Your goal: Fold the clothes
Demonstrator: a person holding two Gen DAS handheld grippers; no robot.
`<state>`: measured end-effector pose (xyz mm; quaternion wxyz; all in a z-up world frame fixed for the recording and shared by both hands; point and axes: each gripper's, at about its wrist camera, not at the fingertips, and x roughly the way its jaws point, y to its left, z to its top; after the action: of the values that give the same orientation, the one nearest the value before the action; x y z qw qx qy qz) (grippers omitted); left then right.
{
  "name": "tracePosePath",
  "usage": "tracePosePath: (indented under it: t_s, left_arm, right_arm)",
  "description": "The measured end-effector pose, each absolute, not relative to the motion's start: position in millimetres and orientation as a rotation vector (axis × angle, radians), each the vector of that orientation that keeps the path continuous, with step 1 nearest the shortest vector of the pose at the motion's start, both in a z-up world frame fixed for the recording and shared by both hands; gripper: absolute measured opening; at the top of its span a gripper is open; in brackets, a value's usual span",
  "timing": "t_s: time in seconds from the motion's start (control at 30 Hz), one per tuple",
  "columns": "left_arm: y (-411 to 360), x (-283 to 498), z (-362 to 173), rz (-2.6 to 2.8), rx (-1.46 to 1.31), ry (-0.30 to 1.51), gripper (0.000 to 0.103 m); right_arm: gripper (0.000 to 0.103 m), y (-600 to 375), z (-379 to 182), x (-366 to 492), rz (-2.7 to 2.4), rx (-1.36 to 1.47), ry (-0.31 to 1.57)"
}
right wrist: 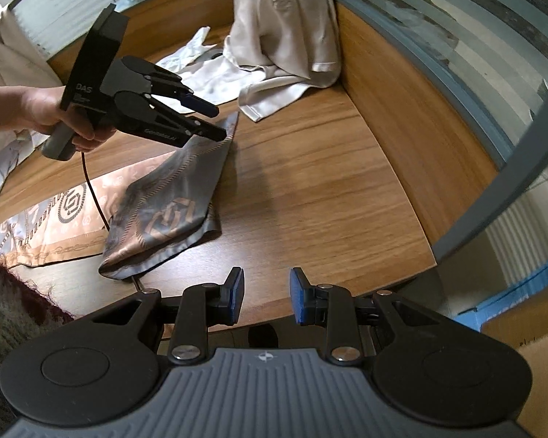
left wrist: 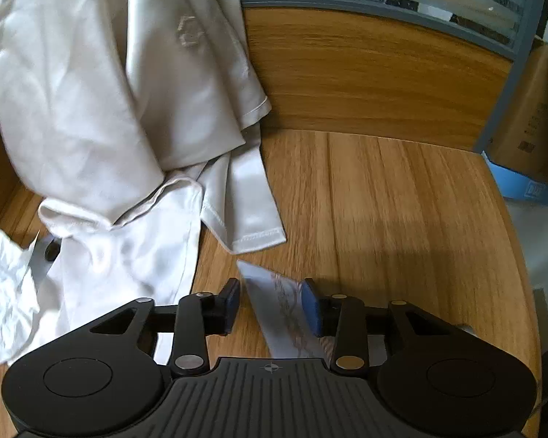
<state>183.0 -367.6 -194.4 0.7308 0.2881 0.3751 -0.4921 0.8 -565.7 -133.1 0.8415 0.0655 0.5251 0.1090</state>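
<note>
My left gripper (right wrist: 210,120) has a lifted corner of the thin grey-and-copper patterned satin scarf (right wrist: 164,215) between its jaws; I cannot tell whether the pads pinch it yet. The scarf's other end lies flat on the wooden table (right wrist: 310,189), its middle draped up toward that corner. My right gripper (right wrist: 266,294) hangs empty, jaws apart, over the table's near edge. I judge the cloth light, limp and slippery, so hemmed corners are where to grip.

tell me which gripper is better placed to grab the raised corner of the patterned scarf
Left. The left gripper already has the patterned scarf's raised corner between its open fingers. The right gripper hovers open and empty near the table edge, away from the corner.
</note>
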Motion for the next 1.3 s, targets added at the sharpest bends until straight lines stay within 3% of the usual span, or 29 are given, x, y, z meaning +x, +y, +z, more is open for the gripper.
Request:
tracePosePath:
  t_s: [0.23,0.3,0.37,0.67,0.97,1.3]
  left_arm:
    - [-364.6,182.1,-200.4,-1.052,0.556,0.822,0.036]
    - [-361.0,178.8,-201.8,-1.044,0.527,0.81,0.026]
    - [-360.6,175.3,-202.0,-1.035,0.516,0.806,0.002]
    - [-322.3,171.1,-165.0,-0.881,0.321,0.773,0.002]
    - [-206.0,141.8,-110.5,-0.551,0.04,0.785,0.002]
    - [-85.2,77.5,-96.2,-0.133,-0.109,0.822,0.002]
  right_arm:
    - [0.031,-568.5,-134.2,-2.0,0.213,0.143,1.115]
    - [0.031,-568.0,-134.7,-1.5,0.215,0.14,1.118]
    - [0.031,-566.4,-134.8,-0.5,0.219,0.13,1.119]
    - [0.031,-558.1,-127.9,6.8,0.259,0.084,1.105]
    - [0.031,-527.3,-129.5,26.3,0.361,0.01,1.102]
    - [0.031,-469.9,-139.2,55.4,0.46,-0.122,1.127]
